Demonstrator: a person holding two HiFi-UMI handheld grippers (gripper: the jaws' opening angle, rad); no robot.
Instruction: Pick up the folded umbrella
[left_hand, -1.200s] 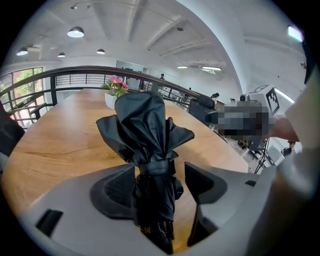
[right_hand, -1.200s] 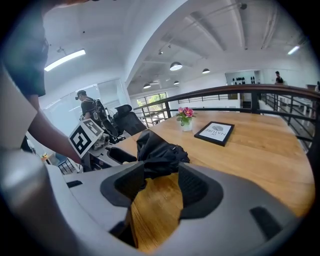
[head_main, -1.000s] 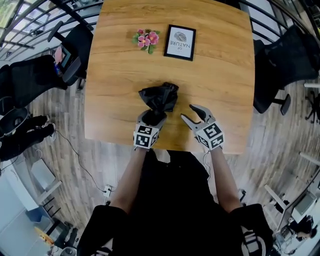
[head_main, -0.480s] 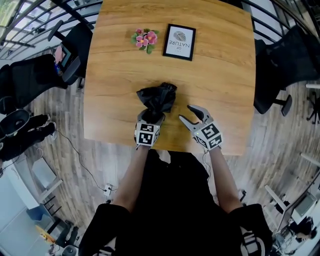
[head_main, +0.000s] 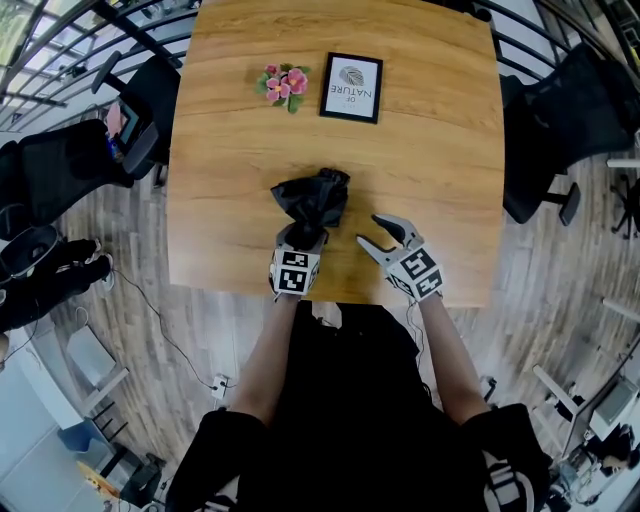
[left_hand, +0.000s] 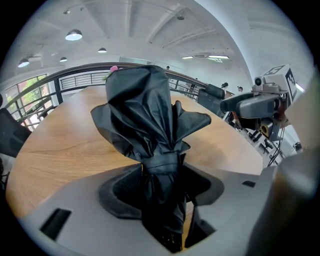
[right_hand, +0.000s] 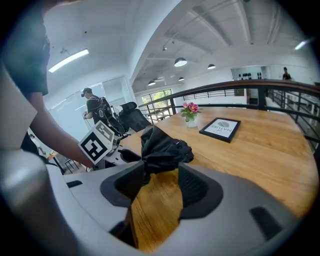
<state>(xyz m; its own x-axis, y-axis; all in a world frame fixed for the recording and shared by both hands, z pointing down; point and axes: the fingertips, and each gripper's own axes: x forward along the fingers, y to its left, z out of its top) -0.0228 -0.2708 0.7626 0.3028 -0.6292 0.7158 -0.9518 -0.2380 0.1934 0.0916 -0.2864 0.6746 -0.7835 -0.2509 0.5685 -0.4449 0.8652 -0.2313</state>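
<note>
1. Closing on the umbrella (left_hand: 145, 120), the left gripper (left_hand: 161, 187) has one jaw on each side of the strapped neck. Both jaws press the black fabric, and they have just been narrowing.
2. The umbrella lies on the table (head_main: 430, 150) near the front edge, with its loose canopy bunched up beyond the jaws.
3. The right gripper (head_main: 372, 232) is just to the right of it, with its jaws wide and bare wood between them.
4. A frame (head_main: 351, 87) and flowers (head_main: 281, 83) stand side by side at the far side, well apart from the umbrella.
</note>
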